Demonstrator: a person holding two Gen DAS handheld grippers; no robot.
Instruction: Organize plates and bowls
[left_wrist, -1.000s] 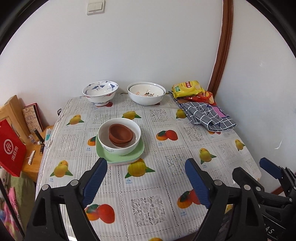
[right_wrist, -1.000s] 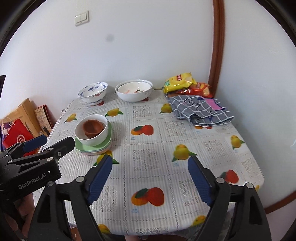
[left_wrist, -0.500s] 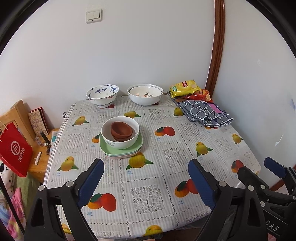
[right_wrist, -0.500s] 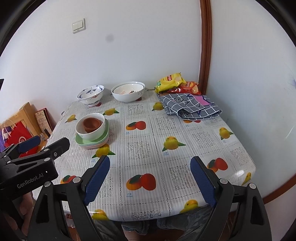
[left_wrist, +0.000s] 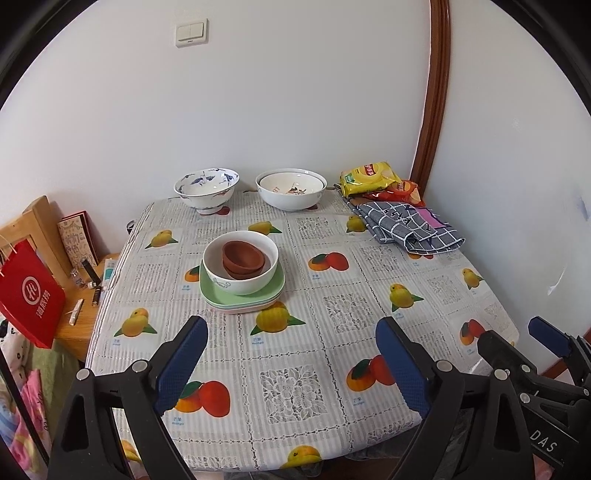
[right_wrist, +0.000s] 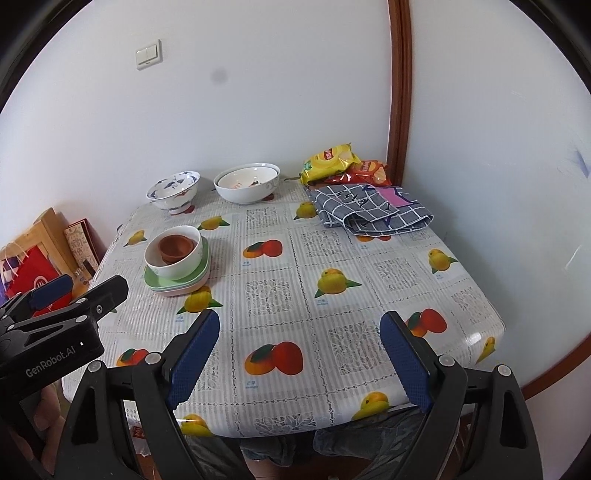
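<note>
On the fruit-print tablecloth stands a stack of green plates (left_wrist: 275, 290) (right_wrist: 201, 271). It carries a white bowl (left_wrist: 240, 282) (right_wrist: 175, 267) with brown bowls (left_wrist: 242, 256) (right_wrist: 175, 247) nested inside. At the far edge sit a blue-patterned bowl (left_wrist: 207, 188) (right_wrist: 173, 192) and a wide white bowl (left_wrist: 291, 188) (right_wrist: 246, 184). My left gripper (left_wrist: 291, 354) hangs open over the near part of the table, well short of the stack. My right gripper (right_wrist: 301, 347) is open too, above the near edge, with nothing between its fingers.
A folded checked cloth (left_wrist: 410, 225) (right_wrist: 369, 210) and snack bags (left_wrist: 373, 179) (right_wrist: 332, 162) fill the far right corner. Left of the table a wooden stand (left_wrist: 79, 310) holds small items, beside a red bag (left_wrist: 29, 295). Walls close in behind and to the right.
Both grippers have drawn back from the table, so more of the cloth and its near edge show. Jaws stay wide, and the dishes have not moved.
</note>
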